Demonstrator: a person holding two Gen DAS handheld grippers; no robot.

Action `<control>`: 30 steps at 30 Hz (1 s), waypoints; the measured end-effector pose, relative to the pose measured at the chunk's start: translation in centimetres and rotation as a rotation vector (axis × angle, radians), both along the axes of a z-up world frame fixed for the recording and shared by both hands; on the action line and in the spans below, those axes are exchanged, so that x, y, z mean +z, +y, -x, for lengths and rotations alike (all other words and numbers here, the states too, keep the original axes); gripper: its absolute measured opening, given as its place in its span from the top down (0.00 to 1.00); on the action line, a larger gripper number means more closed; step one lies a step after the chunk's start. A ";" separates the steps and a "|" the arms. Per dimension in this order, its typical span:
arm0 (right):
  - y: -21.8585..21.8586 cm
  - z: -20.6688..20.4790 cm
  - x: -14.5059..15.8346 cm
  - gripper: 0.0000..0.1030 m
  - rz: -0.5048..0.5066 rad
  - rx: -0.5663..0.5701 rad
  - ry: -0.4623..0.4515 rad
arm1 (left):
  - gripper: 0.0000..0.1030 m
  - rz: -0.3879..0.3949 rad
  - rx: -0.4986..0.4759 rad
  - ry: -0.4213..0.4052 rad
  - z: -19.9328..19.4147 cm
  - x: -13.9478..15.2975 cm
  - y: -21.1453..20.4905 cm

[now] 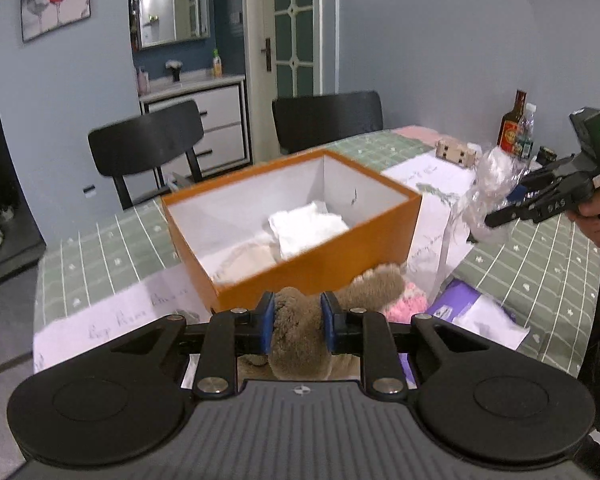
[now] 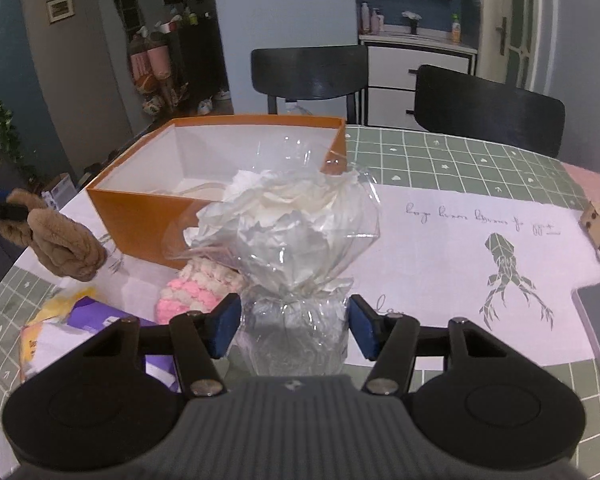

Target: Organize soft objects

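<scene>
Where the right view hides it, folded cloth (image 1: 306, 226) in box (image 1: 380, 232).

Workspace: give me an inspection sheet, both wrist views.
Surface: table under green checked cloth, white printed sheets on top.
Job's things: orange box holds white cloth; brown plush; cellophane-wrapped white bundle; pink knit piece.
Clutter: bottles, purple packet.
Grippers: left gripper clamps the plush; right gripper holds the bundle.
Cables: nothing seen.
Surroundings: two black chairs, cabinet.
</scene>
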State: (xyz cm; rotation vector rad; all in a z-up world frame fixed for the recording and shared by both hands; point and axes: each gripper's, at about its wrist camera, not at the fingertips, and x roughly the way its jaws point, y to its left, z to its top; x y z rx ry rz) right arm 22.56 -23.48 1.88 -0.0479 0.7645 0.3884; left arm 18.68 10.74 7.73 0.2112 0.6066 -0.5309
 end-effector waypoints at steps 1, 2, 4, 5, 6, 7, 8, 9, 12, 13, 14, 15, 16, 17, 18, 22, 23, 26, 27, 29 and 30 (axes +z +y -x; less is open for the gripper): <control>0.1 -0.1 0.1 0.43 -0.001 0.009 0.008 | 0.75 0.001 -0.009 -0.005 -0.1 0.4 0.0; 0.3 -0.2 0.3 0.43 0.000 0.017 0.015 | 0.76 0.005 -0.019 -0.006 -0.2 0.7 0.0; 0.6 -0.6 0.6 0.43 0.004 0.035 0.021 | 0.78 0.014 -0.040 -0.008 -1.0 1.4 -0.1; 0.9 -0.9 0.8 0.43 0.005 0.044 0.022 | 0.78 0.014 -0.045 -0.012 -1.2 1.6 -0.2; 1.3 -1.2 0.9 0.43 0.003 0.051 0.021 | 0.78 0.013 -0.050 -0.017 -1.7 1.9 -0.4; 1.5 -1.4 1.1 0.43 0.000 0.056 0.020 | 0.78 0.013 -0.054 -0.023 -2.1 2.1 -0.5; 1.8 -1.7 1.3 0.43 -0.002 0.061 0.018 | 0.79 0.012 -0.058 -0.027 -2.6 2.3 -0.8; 2.0 -2.0 1.5 0.43 -0.006 0.067 0.017 | 0.79 0.012 -0.063 -0.029 -3.0 2.4 -1.0; 2.8 -2.7 2.1 0.43 -0.016 0.087 0.014 | 0.80 0.006 -0.079 -0.027 -4.0 2.5 -1.4; 3.0 -2.9 2.2 0.43 -0.018 0.092 0.013 | 0.81 0.004 -0.082 -0.025 -4.5 2.5 -1.5; 3.2 -3.1 2.3 0.43 -0.019 0.098 0.013 | 0.81 0.001 -0.083 -0.025 -4.9 2.6 -1.5; 3.4 -3.3 2.5 0.43 -0.020 0.106 0.012 | 0.81 -0.001 -0.083 -0.026 -5.3 2.6 -1.6; 3.6 -3.5 2.7 0.43 -0.020 0.113 0.010 | 0.81 -0.003 -0.083 -0.026 -5.7 2.7 -1.7; 3.8 -3.7 2.9 0.43 -0.018 0.120 0.009 | 0.81 -0.003 -0.084 -0.028 -6.1 2.9 -1.7; 4.0 -4.0 3.2 0.43 -0.017 0.126 0.006 | 0.81 0.001 -0.085 -0.027 -6.6 3.1 -1.8; 4.4 -4.8 4.4 0.43 -0.015 0.139 -0.018 | 0.82 0.013 -0.084 -0.032 -8.4 3.9 -1.9; 4.5 -5.1 4.8 0.43 -0.016 0.142 -0.026 | 0.82 0.018 -0.082 -0.033 -9.0 4.1 -2.0; 5.1 -5.9 5.5 0.43 -0.019 0.149 -0.040 | 0.82 0.024 -0.073 -0.038 -10.5 4.7 -2.3; 5.4 -6.3 5.7 0.43 -0.016 0.152 -0.043 | 0.82 0.027 -0.069 -0.037 -11.1 4.8 -2.3; 6.0 -7.0 5.9 0.43 -0.010 0.157 -0.049 | 0.82 0.034 -0.063 -0.037 -12.0 5.2 -2.4; 6.2 -7.3 6.0 0.43 -0.011 0.158 -0.053 | 0.82 0.036 -0.060 -0.038 -12.4 5.4 -2.4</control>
